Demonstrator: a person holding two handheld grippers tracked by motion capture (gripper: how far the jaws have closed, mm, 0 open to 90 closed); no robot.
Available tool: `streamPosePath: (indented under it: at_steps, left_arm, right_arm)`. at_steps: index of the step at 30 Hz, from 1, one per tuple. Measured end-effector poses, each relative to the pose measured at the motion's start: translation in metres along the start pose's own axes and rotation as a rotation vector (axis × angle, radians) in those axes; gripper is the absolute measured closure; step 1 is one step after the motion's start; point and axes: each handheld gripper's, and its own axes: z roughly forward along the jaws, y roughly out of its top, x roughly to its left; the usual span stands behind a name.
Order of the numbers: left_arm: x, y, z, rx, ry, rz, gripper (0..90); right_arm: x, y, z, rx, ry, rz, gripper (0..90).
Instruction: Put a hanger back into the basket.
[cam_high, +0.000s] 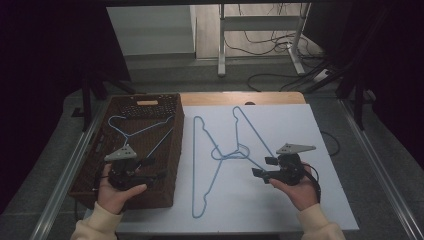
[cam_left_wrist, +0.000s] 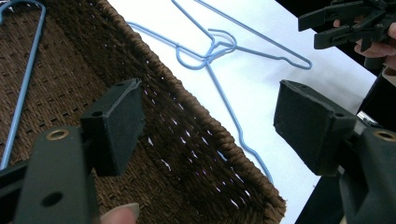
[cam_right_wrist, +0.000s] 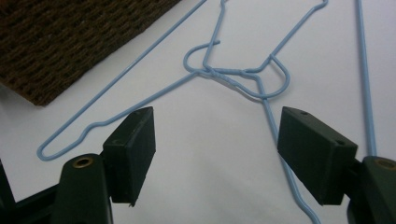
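Looking down from the high view, you hold the left gripper (cam_high: 150, 169) spread over the basket (cam_high: 172, 150). In the right gripper view, the right gripper (cam_right_wrist: 217, 156), also spread, faces two tangled hangers (cam_right_wrist: 224, 74) on the white sheet (cam_right_wrist: 196, 135): thin, springy, slippery; grip near the twisted necks.

A basket (cam_high: 165, 150) sits at the left of the tabletop (cam_high: 300, 200), with one hanger (cam_high: 137, 131) inside it. Right of the basket, two hangers (cam_high: 225, 152) lie on the tabletop, their hooks crossed and touching.
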Motion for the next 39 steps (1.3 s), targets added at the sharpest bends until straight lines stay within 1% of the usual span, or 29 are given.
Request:
streamPosePath:
  at_steps: [4,9,12,15,18,21,22,25,27,29,31,32,34,39]
  left_arm:
    - [-0.001,0.001,0.001,0.003,-0.002,0.006,24.3]
    - [0.000,0.000,0.005,0.018,-0.005,0.008,23.8]
    - [0.000,-0.001,0.006,0.025,-0.005,0.010,23.6]
    - [-0.001,-0.001,0.007,0.027,-0.006,0.011,23.5]
    - [-0.001,-0.002,0.007,0.031,-0.008,0.013,23.4]
    - [-0.001,-0.002,0.009,0.040,-0.011,0.016,23.2]
    - [-0.001,-0.002,0.009,0.041,-0.010,0.017,23.2]
    - [-0.001,-0.003,0.009,0.040,-0.008,0.016,23.2]
    - [-0.001,-0.003,0.008,0.044,-0.009,0.018,23.1]
    - [-0.002,-0.002,0.008,0.041,-0.008,0.014,23.0]
    - [-0.002,-0.002,0.007,0.034,-0.003,0.014,23.1]
    - [-0.002,-0.002,0.006,0.032,-0.002,0.015,23.1]
    - [-0.003,-0.002,0.006,0.030,-0.002,0.015,23.2]
    - [-0.004,-0.003,0.007,0.035,-0.003,0.016,23.1]
  right_arm:
    - [-0.003,0.000,0.001,0.008,-0.009,-0.004,29.3]
    - [-0.006,0.001,0.005,0.023,-0.021,-0.009,30.6]
    - [-0.007,0.003,0.011,0.042,-0.023,-0.020,34.2]
    - [-0.007,0.008,0.018,0.071,-0.040,-0.044,38.8]
    - [-0.009,0.016,0.028,0.098,-0.049,-0.055,45.2]
    - [-0.013,0.025,0.041,0.128,-0.055,-0.057,54.7]
    - [-0.016,0.028,0.046,0.138,-0.060,-0.065,58.5]
    - [-0.024,0.037,0.061,0.165,-0.097,-0.067,71.3]
    - [-0.029,0.042,0.072,0.177,-0.111,-0.062,80.3]
    - [-0.033,0.046,0.083,0.202,-0.139,-0.074,86.5]
    - [-0.037,0.048,0.094,0.219,-0.143,-0.073,89.7]
    - [-0.037,0.049,0.099,0.229,-0.149,-0.066,89.8]
    - [-0.039,0.050,0.107,0.250,-0.158,-0.073,89.8]
    - [-0.040,0.049,0.119,0.294,-0.175,-0.080,89.8]
